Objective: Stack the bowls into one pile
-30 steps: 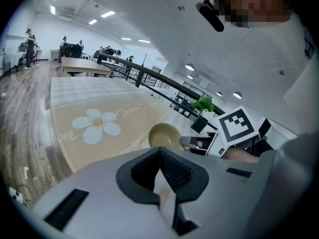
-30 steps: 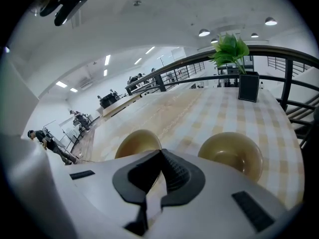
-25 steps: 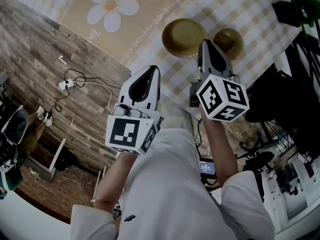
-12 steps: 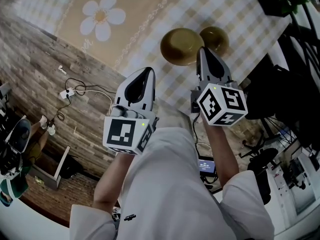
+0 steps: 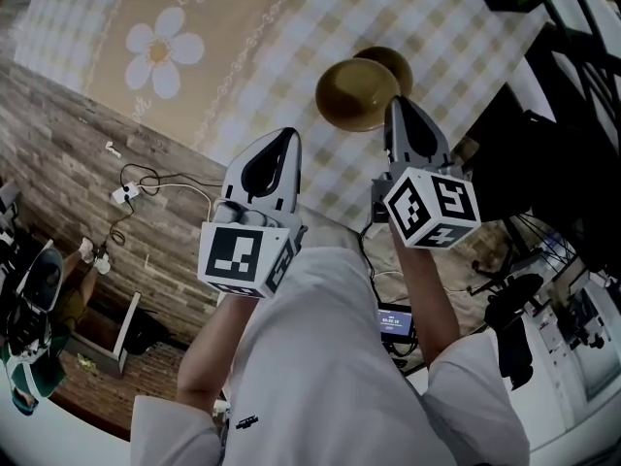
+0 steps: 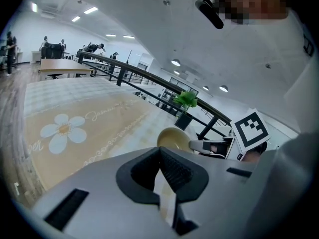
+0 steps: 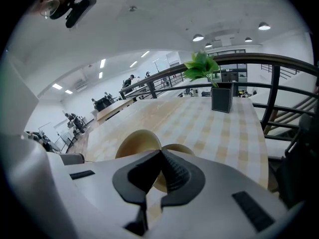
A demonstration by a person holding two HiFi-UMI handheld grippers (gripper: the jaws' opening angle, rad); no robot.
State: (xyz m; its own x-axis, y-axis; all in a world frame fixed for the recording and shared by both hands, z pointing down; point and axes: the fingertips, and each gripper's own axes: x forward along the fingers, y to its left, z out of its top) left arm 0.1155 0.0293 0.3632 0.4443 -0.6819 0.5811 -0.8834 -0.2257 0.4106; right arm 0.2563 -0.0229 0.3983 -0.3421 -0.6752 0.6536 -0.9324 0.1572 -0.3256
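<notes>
Two grippers hover at the table's near edge. Left gripper (image 5: 288,136): jaws pressed together, nothing between them. Large bowl (image 5: 354,95) and small bowl (image 5: 396,61) sit just beside each other on the checked tablecloth (image 5: 456,27), unstacked. Right gripper (image 5: 399,105): jaws together, empty, near the large bowl.

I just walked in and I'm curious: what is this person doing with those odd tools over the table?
A person holds a two-jaw gripper in each hand over the near edge of a table with a checked cloth. The left gripper and the right gripper both have their jaws shut with nothing between them. Just beyond the right one, a larger bowl and a smaller bowl sit side by side, not yet stacked. Neither gripper is holding a bowl.
</notes>
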